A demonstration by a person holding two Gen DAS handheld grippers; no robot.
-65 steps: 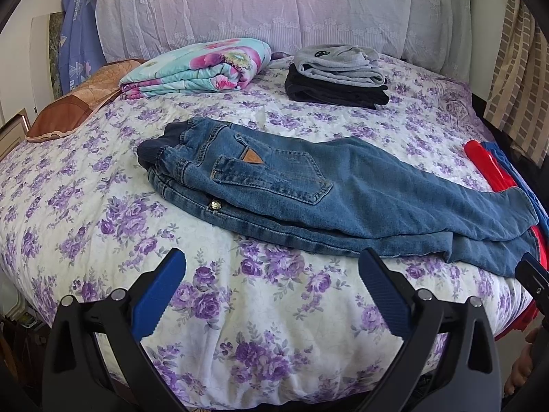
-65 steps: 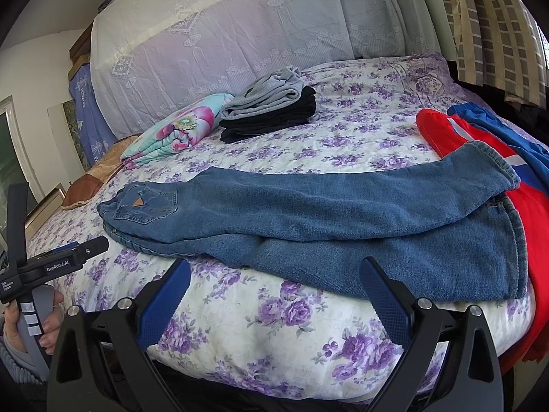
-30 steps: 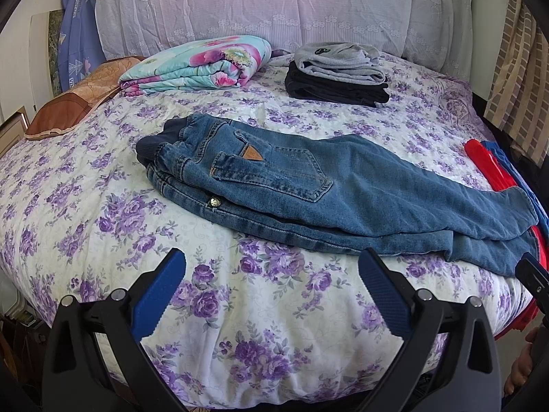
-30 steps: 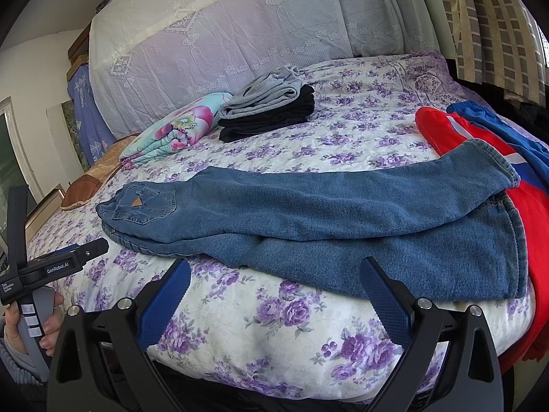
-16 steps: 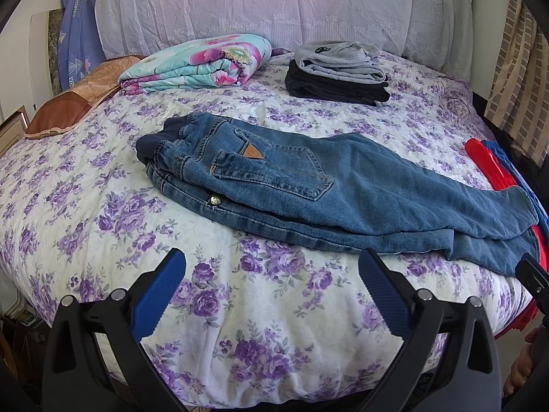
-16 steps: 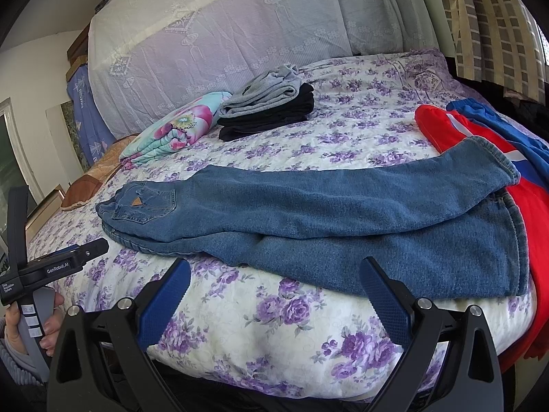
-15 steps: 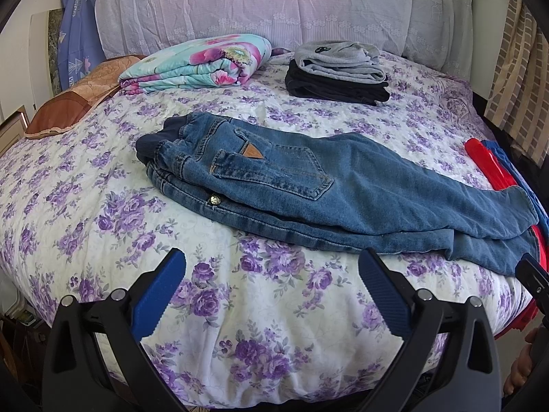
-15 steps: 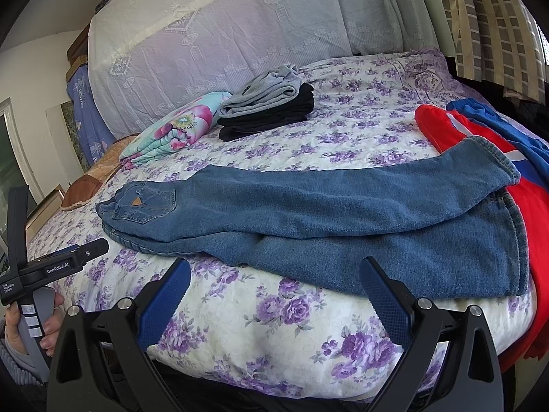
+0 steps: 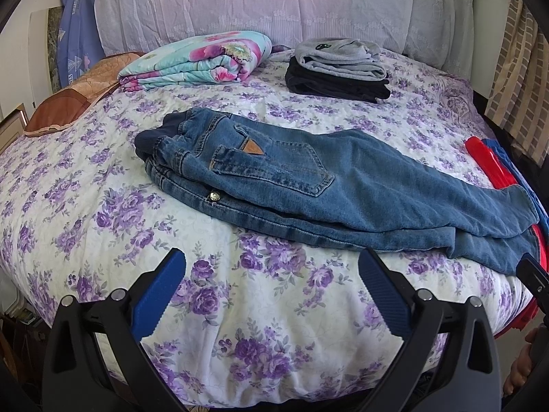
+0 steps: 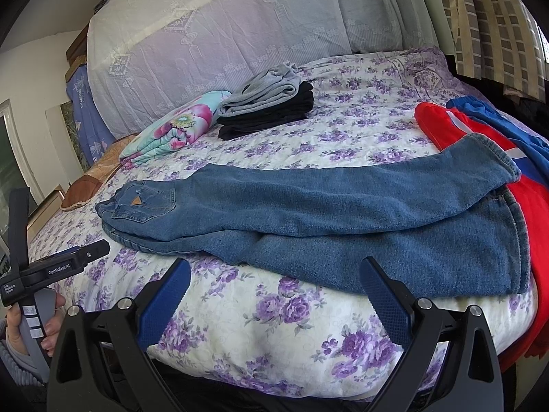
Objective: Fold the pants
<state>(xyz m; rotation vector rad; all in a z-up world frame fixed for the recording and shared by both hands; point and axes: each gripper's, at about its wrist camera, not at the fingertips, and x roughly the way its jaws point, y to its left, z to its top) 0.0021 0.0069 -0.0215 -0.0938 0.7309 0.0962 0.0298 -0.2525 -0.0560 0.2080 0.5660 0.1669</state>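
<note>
Already the jeans [image 9: 308, 185] lie folded leg over leg along the bed's [image 9: 103, 213] near edge, waistband toward the pillow, hems touching red clothes [image 10: 535, 206]. Both the left gripper [image 9: 271, 295] and right gripper [image 10: 274, 295] hover spread and empty just short of the jeans. Next, probably, a crosswise fold: pinch hems, carry them to the waistband.

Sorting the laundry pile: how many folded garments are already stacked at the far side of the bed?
2: a grey garment lying on top of a black garment, beside the floral blanket. More could be hidden within the stack.
</note>
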